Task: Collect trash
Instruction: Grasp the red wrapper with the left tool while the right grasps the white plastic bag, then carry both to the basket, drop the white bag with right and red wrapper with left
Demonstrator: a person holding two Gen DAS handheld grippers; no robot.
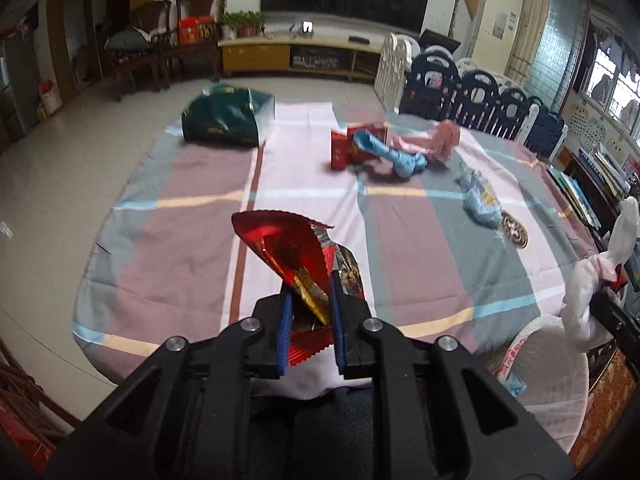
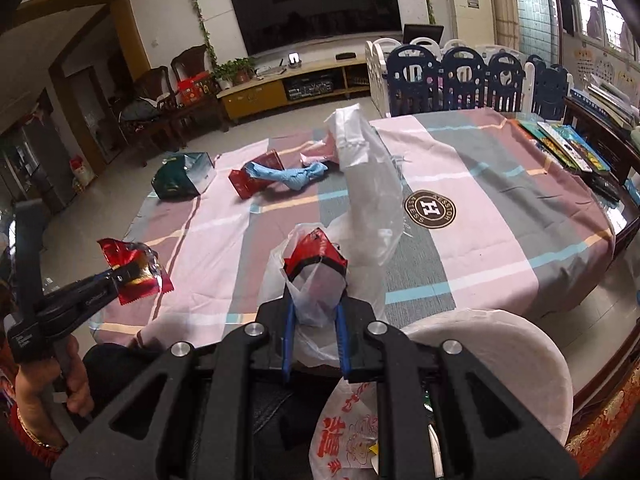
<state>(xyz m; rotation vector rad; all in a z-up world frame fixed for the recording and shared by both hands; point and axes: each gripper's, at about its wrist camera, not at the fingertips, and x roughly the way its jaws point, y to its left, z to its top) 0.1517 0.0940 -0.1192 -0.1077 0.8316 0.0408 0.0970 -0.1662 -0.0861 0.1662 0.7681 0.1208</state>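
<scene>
**Asker:** Left wrist view — what is held, and why?

**Describer:** The left gripper [image 1: 310, 304] has its jaws clenched on a red foil wrapper [image 1: 290, 258], lifted clear of the table [image 1: 520, 264]. I judge it is trash on its way to the bag.

**Asker:** And the right side?

**Describer:** The right gripper [image 2: 316, 308] pinches the bunched top of a white plastic bag [image 2: 368, 184], jaws closed on it, probably holding it up so trash can drop in. In that view the left gripper [image 2: 114, 276] hangs well to the left of the bag.

**Asker:** What remains on the surface?

**Describer:** A striped cloth [image 1: 192, 184] in pink, grey and mauve covers the table. Towards its far side lie a red box [image 1: 344, 148], a blue crumpled wrapper [image 1: 390, 156] and a dark green bag [image 1: 224, 120], well apart from both grippers.

**Asker:** The room?

**Describer:** A living room: large dark television [image 2: 316, 0], low cabinet, wooden chairs, a navy-and-white playpen fence [image 2: 464, 76].
</scene>
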